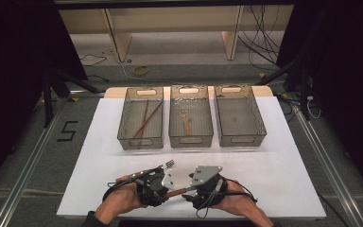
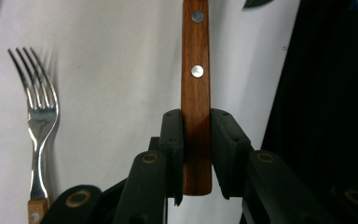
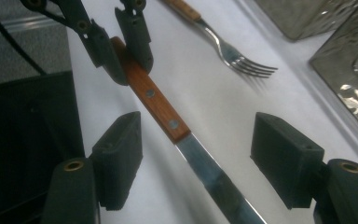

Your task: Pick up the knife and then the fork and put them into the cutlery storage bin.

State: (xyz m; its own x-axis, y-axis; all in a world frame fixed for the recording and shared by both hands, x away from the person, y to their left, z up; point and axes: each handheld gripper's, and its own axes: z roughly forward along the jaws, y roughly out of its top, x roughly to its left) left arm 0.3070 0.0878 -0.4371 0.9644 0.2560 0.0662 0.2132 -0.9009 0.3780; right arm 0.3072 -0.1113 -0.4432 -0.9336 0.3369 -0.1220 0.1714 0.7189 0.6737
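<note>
Left claw [image 2: 196, 154] is clamping the butt end of the wooden-handled, steel-bladed table knife [image 3: 161, 105], jaws tight on the riveted handle. Right claw [image 3: 205, 163] is sitting released, jaws spread either side of the blade near the handle joint, not touching. Knife is hanging just above the white desk [image 1: 274, 175], near its front edge. Wooden-handled steel fork [image 2: 39, 126] is lying beside it. Risk: the end-only grip is letting the knife pivot or slip if the right claw closes off-centre on slick steel.
</note>
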